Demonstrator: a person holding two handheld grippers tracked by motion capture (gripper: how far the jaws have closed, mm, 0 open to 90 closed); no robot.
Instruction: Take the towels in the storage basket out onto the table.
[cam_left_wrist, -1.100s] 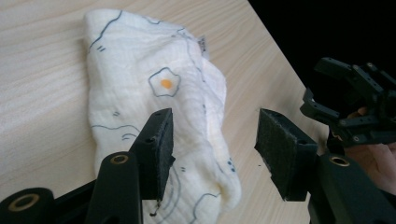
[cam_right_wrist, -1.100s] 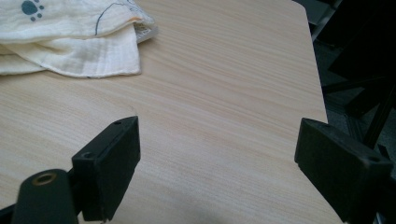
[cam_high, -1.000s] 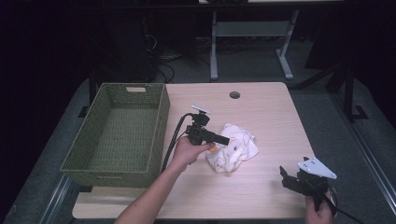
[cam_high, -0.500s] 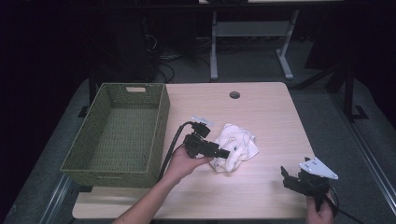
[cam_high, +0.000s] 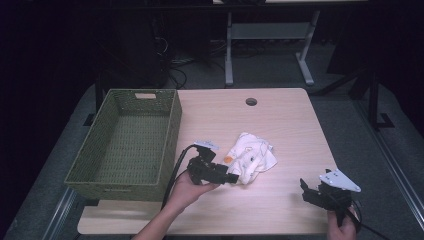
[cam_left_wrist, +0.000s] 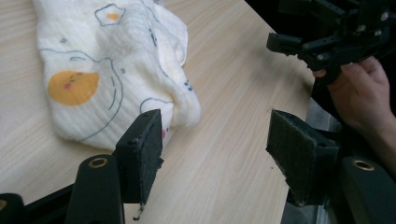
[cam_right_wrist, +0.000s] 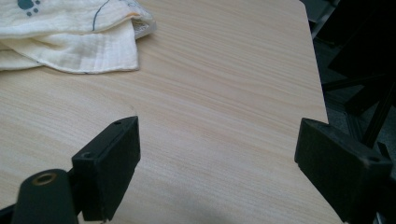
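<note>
The left hand-held gripper (cam_high: 231, 178) sits low over the table (cam_high: 280, 125), its 2 jaws spread wide and holding nothing after just opening. One pad (cam_left_wrist: 149, 149) is just beside the near edge of the crumpled white printed cloth (cam_high: 248, 157), which lies mid-table. The green woven basket (cam_high: 170, 135) stands to the left. The right hand-held gripper (cam_high: 306, 189) rests near the table's front right corner, gaping and empty.

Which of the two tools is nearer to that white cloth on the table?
Left. The left tool is right at the near edge of the white cloth, jaws open, gripping nothing. The right tool sits apart from it, near the table's right front corner.
</note>
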